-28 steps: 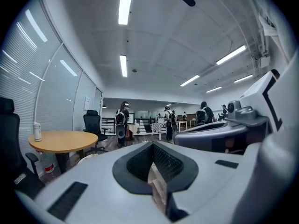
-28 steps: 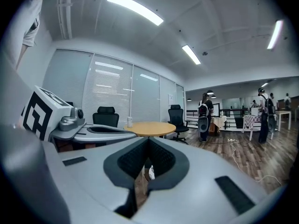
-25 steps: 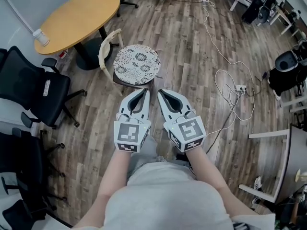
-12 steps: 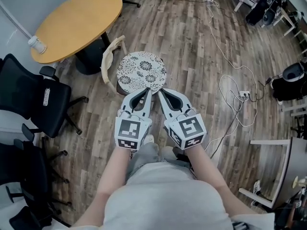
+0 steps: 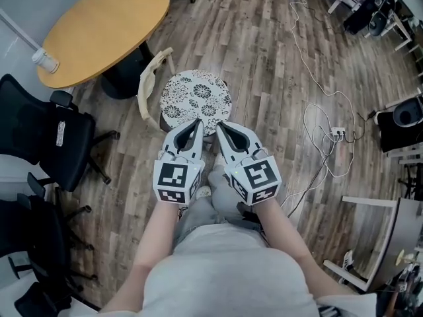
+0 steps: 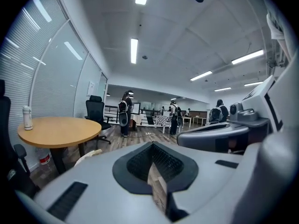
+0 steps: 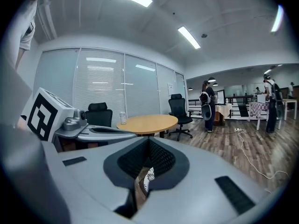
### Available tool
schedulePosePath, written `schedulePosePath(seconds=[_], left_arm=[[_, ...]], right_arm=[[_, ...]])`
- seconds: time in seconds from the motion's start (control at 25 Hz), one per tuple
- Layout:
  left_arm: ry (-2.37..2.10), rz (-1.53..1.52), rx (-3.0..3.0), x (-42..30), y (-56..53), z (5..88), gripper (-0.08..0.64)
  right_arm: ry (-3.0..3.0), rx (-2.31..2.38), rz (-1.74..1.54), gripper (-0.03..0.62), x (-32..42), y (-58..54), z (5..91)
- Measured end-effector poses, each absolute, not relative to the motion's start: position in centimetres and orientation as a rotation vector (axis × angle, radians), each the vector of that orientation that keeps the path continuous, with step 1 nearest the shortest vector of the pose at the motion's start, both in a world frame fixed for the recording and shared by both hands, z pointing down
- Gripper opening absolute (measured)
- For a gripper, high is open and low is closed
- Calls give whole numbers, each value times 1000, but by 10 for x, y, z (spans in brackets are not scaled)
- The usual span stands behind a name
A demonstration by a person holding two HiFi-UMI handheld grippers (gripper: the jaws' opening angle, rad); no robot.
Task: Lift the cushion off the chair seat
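Note:
A round white cushion with a dark floral print lies on the seat of a small pale wooden chair. In the head view both grippers are held side by side just in front of it. The left gripper has its tip at the cushion's near edge and is shut with nothing in it. The right gripper is beside it, also shut and empty. In the left gripper view the shut jaws of the left gripper fill the lower frame. A sliver of the cushion shows through the slit of the right gripper.
A round wooden table with a white bottle stands behind the chair at the left. Black office chairs line the left side. White cables and a power strip lie on the wood floor at the right. People stand far back in the room.
Both grippers have moved forward together towards the chair. Their tips now reach the cushion's near edge. Both stay shut.

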State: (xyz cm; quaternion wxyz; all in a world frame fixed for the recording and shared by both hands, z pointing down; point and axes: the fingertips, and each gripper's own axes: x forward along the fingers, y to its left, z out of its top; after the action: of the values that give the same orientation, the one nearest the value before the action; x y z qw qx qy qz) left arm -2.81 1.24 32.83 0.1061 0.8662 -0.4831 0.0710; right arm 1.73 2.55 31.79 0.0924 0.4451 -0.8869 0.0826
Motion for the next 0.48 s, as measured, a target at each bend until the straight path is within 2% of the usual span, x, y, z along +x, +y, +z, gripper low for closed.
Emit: schedulePosePath(seconds=[0.48], left_arm=[[-1495,152,2438,-35,-81,350,3]], right_arm=[[-2685,1200,285,23,19,-80,330]])
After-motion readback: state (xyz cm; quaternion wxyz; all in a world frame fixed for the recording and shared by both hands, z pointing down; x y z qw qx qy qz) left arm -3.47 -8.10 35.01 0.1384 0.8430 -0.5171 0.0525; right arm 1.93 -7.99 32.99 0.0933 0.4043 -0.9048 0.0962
